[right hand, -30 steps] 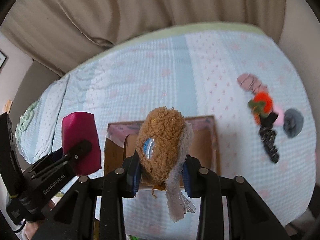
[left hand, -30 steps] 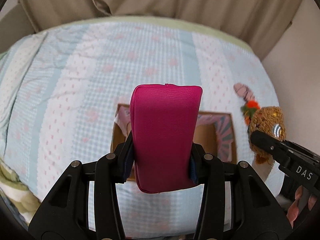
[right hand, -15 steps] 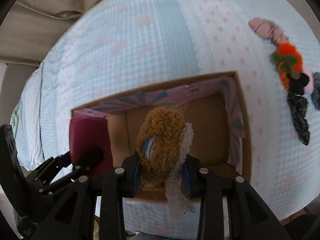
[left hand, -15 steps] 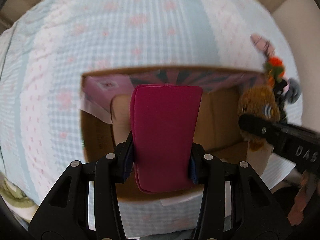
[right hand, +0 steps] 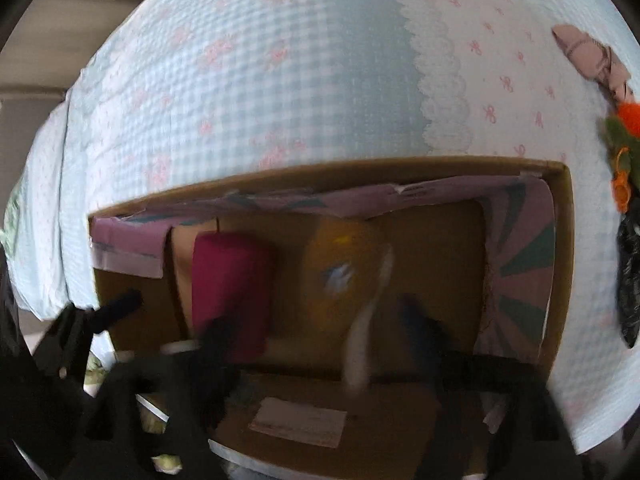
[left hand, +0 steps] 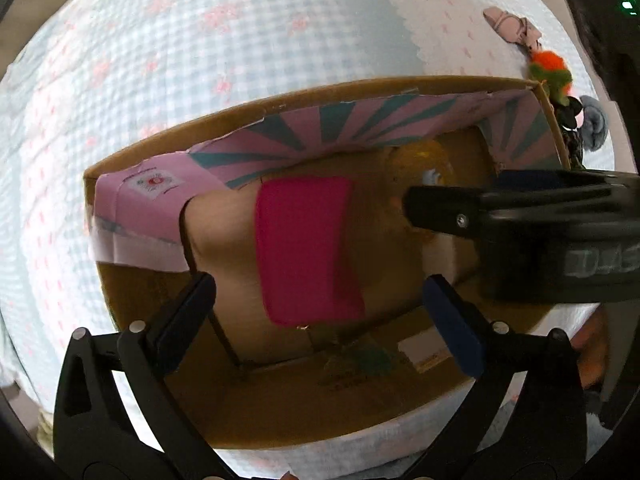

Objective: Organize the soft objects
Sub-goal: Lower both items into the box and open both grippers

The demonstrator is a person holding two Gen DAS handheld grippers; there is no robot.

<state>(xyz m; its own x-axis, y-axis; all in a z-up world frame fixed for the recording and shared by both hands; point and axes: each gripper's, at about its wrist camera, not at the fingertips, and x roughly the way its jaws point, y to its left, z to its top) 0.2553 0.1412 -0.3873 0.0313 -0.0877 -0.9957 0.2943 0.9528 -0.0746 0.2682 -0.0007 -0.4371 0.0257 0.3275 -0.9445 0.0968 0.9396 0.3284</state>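
A cardboard box with pink and teal flaps lies open on the bed; it also shows in the right wrist view. A magenta pouch lies inside it, free of my left gripper, whose jaws stand wide apart above the box. The pouch also shows in the right wrist view. A brown plush toy lies inside the box beside the pouch. My right gripper is blurred, with its jaws apart around the toy's lower end. In the left wrist view the toy is partly hidden behind the right gripper's finger.
Several small soft items lie on the bedspread right of the box: a pink knotted piece, an orange and green plush, a black piece and a grey-blue one. A white label sits on the box's near flap.
Both grippers moved forward and down over the box. The left gripper opened and dropped the magenta pouch inside. The right gripper opened and the plush toy now lies in the box.
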